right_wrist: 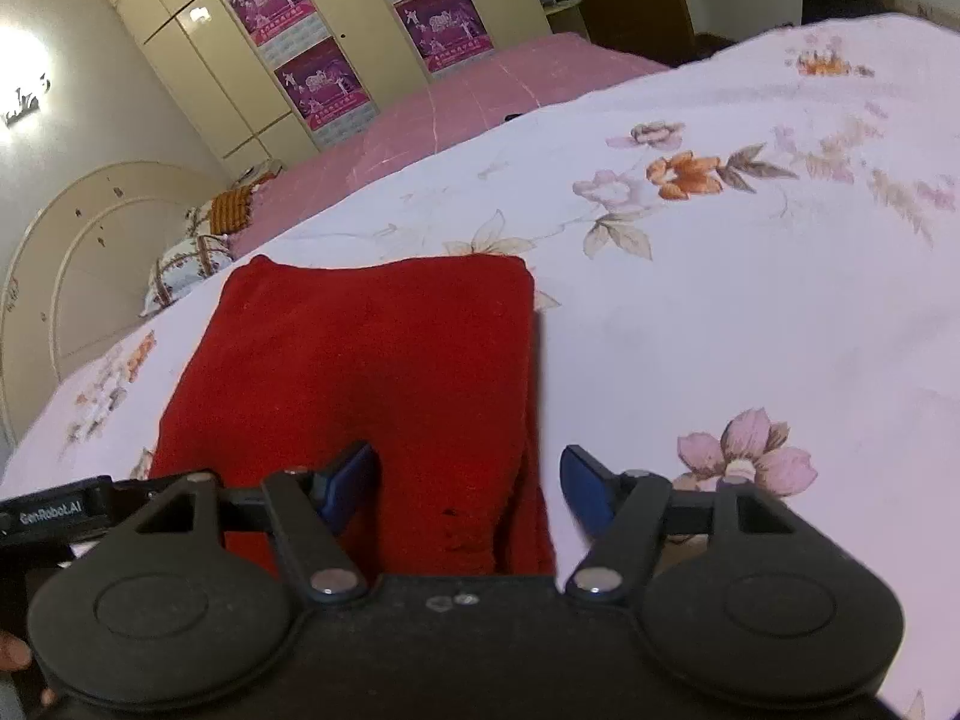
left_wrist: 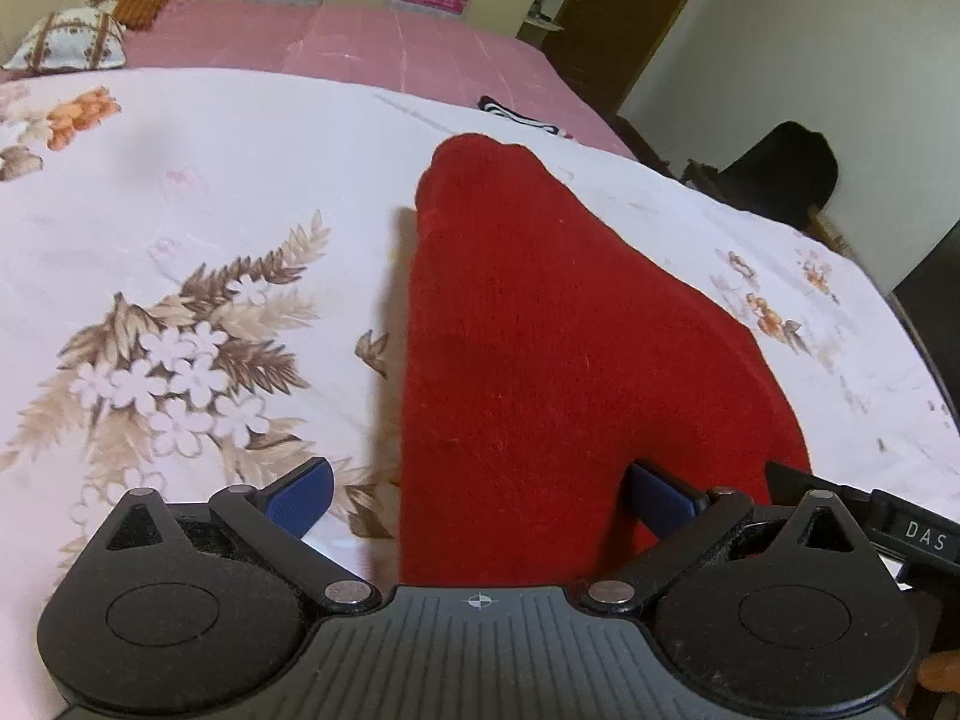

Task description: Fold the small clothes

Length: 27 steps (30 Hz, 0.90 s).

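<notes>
The red knitted garment (left_wrist: pixel 540 330) lies flat on the bed, already doubled into a rough rectangle and reaching forward from both claws. The left claw (left_wrist: pixel 480 495) stands wide, straddling the near edge; its right pad seems to rest on the cloth, though contact is hard to judge this close. The right claw (right_wrist: pixel 471 486) also stands wide, astride the garment's right-hand edge, gripping nothing.

If either claw closes on only the top layer, the fold may peel open when lifted; a shallow pinch could slip off the knit, and a deep one may catch the floral sheet (left_wrist: pixel 210 180) beneath.

Ahead of the claws lie a pink bedspread (left_wrist: pixel 360 42), pillows (left_wrist: pixel 69 39) and cream wardrobes with purple posters (right_wrist: pixel 318 84).
</notes>
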Motion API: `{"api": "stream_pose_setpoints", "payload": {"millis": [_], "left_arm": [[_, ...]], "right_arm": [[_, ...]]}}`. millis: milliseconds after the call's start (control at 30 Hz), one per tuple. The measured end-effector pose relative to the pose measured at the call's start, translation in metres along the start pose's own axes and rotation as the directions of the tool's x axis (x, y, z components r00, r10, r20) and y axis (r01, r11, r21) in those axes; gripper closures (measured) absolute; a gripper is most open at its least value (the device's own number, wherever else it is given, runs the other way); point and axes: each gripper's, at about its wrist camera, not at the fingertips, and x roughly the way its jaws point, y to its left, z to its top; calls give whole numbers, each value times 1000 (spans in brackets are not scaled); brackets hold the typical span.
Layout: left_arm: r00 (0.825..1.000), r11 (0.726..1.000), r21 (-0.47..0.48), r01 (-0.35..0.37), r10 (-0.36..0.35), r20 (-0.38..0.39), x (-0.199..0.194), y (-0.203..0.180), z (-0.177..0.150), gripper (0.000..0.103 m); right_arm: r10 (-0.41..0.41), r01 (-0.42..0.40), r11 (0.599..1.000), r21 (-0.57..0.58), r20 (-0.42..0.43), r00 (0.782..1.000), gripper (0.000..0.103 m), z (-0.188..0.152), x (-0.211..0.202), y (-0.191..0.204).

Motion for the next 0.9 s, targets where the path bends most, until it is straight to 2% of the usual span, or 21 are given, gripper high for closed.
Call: {"api": "stream_pose_setpoints", "payload": {"millis": [300,367,533,633,767,867,900], "left_arm": [[999,999,19,39,-39,-6,7,-12,-4,1],[999,998,25,53,-53,-6,8,-16,-4,7],[997,997,15,75,-75,-9,5,-18,-3,18],[996,996,9,86,-85,-10,2,-17,-2,24],[997,997,11,82,-82,-8,5,-18,-3,24],[997,997,23,77,-77,-8,4,-21,-3,28],[997,997,30,76,-76,-7,3,-22,-3,33]], "right_arm": [[69,-68,996,56,-22,997,33,1,8,-11],[86,-85,994,69,-20,996,33,1,9,-13],[148,-144,983,111,-35,988,54,1,9,-16],[158,-153,982,107,-38,987,54,1,7,-16],[165,-160,980,121,-32,986,50,0,14,-17],[153,-149,982,114,-29,988,52,0,15,-15],[147,-144,984,106,-27,989,59,-1,14,-13]]}}
